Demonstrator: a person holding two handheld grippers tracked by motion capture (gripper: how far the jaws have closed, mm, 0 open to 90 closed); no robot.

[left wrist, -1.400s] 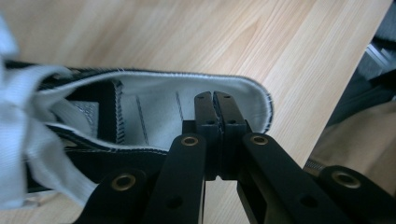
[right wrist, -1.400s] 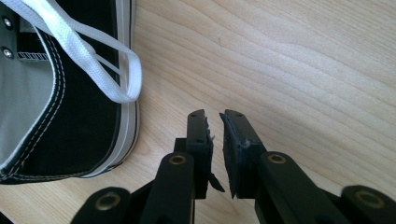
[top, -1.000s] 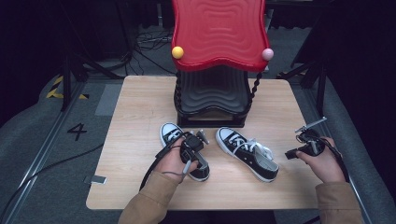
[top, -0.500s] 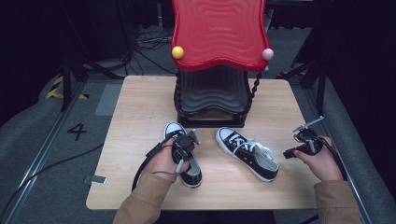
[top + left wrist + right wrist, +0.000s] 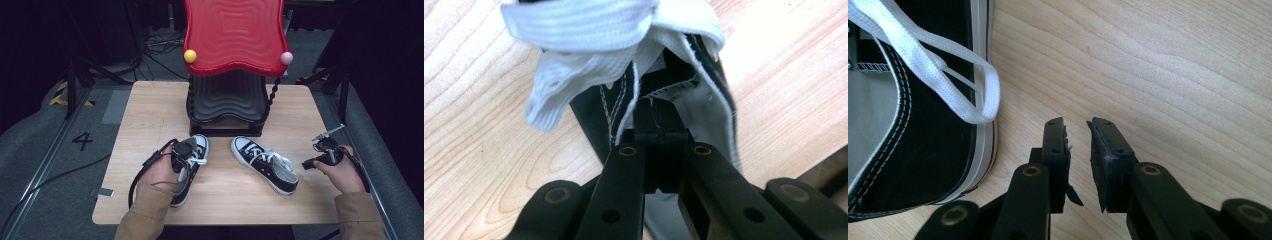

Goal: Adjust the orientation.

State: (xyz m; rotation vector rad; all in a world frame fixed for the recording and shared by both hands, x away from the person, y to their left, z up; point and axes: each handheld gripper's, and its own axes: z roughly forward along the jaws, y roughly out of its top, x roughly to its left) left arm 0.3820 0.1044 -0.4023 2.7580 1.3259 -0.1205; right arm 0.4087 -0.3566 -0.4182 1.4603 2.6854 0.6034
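Note:
Two black canvas shoes with white laces lie on the wooden table (image 5: 150,115). My left gripper (image 5: 188,158) is over the left shoe (image 5: 199,146), which lies with its toe towards the rack. In the left gripper view my left gripper (image 5: 658,131) is shut on black stitched cloth at that shoe's opening (image 5: 704,100), under bunched white laces (image 5: 589,30). The right shoe (image 5: 265,164) lies slantwise at mid table. My right gripper (image 5: 307,164) hovers to its right. In the right gripper view my right gripper (image 5: 1078,132) stands a little open over bare wood, beside the shoe's side (image 5: 913,135) and a lace loop (image 5: 980,97).
A rack with a red wavy top shelf (image 5: 235,35) and black shelves (image 5: 227,100) below stands at the back middle of the table. A yellow ball (image 5: 190,56) and a pink ball (image 5: 286,58) sit on its corners. Dark floor and cables surround the table.
My left hand has moved left with the left shoe, whose heel has swung towards the front left. The right hand and the right shoe have kept still.

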